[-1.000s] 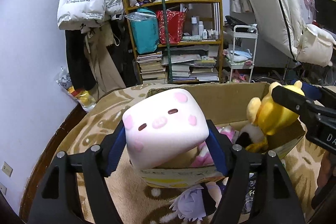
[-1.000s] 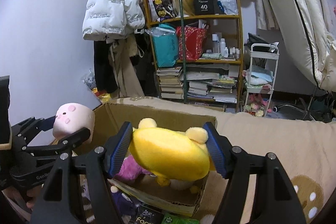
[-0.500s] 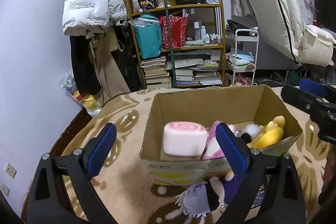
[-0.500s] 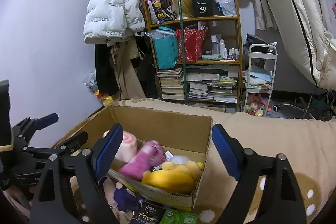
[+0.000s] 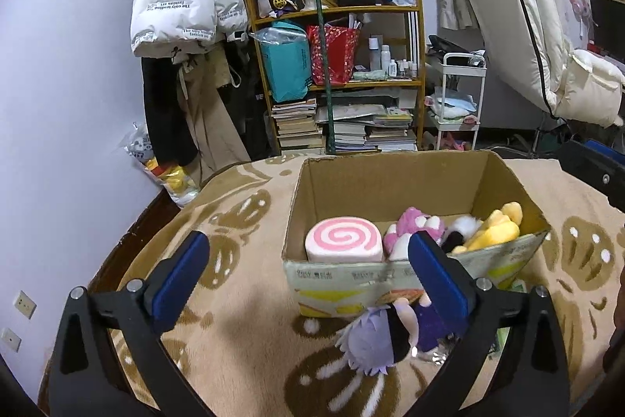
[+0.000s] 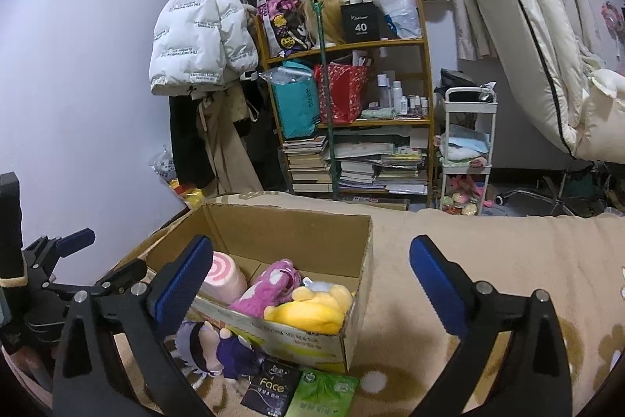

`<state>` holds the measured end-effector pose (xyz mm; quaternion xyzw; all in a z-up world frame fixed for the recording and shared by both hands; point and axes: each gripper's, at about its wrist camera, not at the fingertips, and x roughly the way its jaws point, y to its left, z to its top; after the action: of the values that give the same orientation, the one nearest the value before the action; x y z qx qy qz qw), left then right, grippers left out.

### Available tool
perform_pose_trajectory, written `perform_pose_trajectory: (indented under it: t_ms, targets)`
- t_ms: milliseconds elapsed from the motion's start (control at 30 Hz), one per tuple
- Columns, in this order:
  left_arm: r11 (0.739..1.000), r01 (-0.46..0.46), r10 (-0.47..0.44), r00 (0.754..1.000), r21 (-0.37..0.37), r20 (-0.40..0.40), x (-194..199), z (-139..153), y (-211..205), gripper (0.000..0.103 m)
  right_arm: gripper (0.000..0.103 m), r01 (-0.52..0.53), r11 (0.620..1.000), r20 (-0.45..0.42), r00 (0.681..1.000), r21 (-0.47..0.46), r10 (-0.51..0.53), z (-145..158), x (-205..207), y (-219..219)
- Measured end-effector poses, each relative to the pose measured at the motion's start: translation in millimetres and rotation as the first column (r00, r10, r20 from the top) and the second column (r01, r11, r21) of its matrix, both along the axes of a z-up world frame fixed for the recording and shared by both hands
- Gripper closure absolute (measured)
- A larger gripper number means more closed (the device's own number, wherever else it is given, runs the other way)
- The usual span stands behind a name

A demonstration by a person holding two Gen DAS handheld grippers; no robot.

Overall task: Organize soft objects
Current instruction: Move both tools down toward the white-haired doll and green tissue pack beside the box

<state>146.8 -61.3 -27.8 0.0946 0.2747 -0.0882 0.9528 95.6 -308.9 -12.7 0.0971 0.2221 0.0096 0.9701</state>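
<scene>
Beige patterned bedding (image 5: 242, 303) is lying under everything, with a cluttered bookshelf (image 6: 351, 112) standing against the far wall. I am holding both tools over the near side of the cardboard box (image 5: 390, 182), which is already containing a pink swirl cushion (image 5: 343, 239), a pink plush (image 6: 273, 284) and a yellow plush (image 6: 312, 309). My left gripper (image 5: 308, 284) is spreading its jaws with nothing between them, and my right gripper (image 6: 308, 276) is doing the same, also gripping nothing. What is remaining outside is a purple-haired doll (image 5: 384, 339), lying on the bedding against the box's near wall, with two tissue packs (image 6: 300, 389) just beside it. The doll is sitting low and towards the right-hand finger in the left view, and low beside the left-hand finger in the right view, so it is lying between my two tools and below both. I am judging the left tool slightly better lined up. Its long axis is seeming to run roughly along the box wall, though part of it is hiding behind my fingers (image 5: 441, 276).
</scene>
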Motion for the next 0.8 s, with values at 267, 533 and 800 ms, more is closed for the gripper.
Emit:
perform_pose_trajectory:
  t_ms: [267, 533, 800]
  targets:
    - [1.0, 0.01, -0.01, 1.0, 0.017, 0.002, -19, 4, 0, 0.002, 0.0, 0.022, 1.0, -0.018, 1.0, 0.01, -0.021, 3, -21, 2]
    - [0.999, -0.006, 0.006, 1.0, 0.05, 0.0, -39, 3, 4, 0.002, 0.0, 0.049, 0.998, -0.037, 0.998, -0.039, -0.05, 7, -45, 10]
    - [0.999, -0.006, 0.007, 1.0, 0.043, -0.031, -50, 0, 8, 0.002, 0.0, 0.069, 0.997, -0.062, 0.996, -0.041, -0.072, 6, -66, 7]
